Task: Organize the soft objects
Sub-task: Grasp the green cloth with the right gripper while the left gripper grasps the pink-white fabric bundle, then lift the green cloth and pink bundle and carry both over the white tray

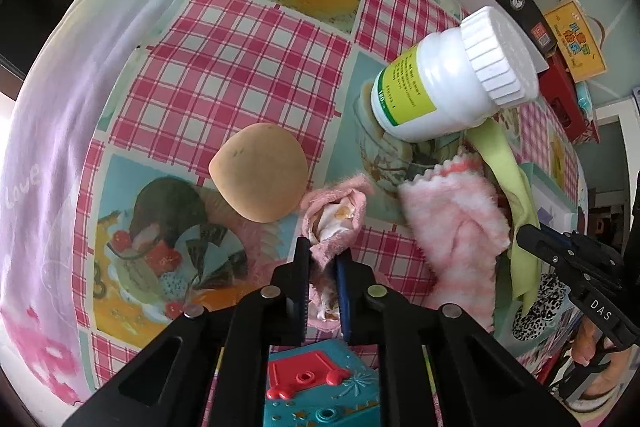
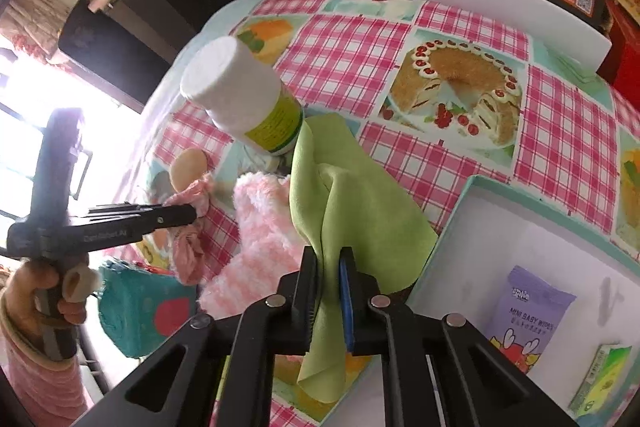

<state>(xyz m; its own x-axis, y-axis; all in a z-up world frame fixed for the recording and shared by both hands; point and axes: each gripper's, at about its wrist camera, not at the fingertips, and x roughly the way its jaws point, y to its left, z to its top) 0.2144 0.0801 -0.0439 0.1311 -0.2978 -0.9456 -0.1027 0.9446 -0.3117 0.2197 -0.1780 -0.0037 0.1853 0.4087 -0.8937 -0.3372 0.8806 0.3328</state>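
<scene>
My left gripper [image 1: 323, 269] pinches the pink cloth [image 1: 334, 215] on the checked tablecloth [image 1: 248, 39]; my right gripper [image 2: 327, 291] clamps the green cloth [image 2: 352, 195] beside the fluffy towel [image 2: 260, 223].

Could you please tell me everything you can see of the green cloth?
The green cloth is a thin, smooth, plain lime-green fabric, creased into soft folds. The right gripper has its jaws shut on a bunched fold, lifting part of it; a corner hangs below the jaws. Its far edge lies against the white bottle, and one side overlaps the fluffy pink towel on the checked tablecloth.
</scene>
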